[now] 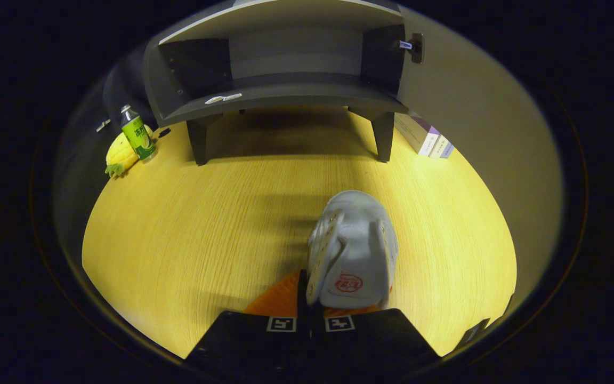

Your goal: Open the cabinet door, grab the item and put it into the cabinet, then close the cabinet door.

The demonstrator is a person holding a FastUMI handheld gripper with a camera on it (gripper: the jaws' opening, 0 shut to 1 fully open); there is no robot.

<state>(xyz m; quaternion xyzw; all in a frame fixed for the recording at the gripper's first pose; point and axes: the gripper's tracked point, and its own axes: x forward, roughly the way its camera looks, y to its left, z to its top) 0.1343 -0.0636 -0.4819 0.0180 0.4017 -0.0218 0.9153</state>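
My fingers (309, 306) are drawn close together and pinch the edge of a white cloth shoe with a red round mark on its heel (352, 245), which stands up just ahead of them, sole side turned left, above the yellow wood-grain table (190, 229). I point level across the table toward the dark grey cabinet on short legs (280, 80), well beyond the shoe, its compartment open and its door (477, 122) swung out to the right. Left of the cabinet a green-labelled bottle (137, 134) stands against a yellow pineapple toy (120, 154); right of it, behind the door, lie stacked books (427, 140).
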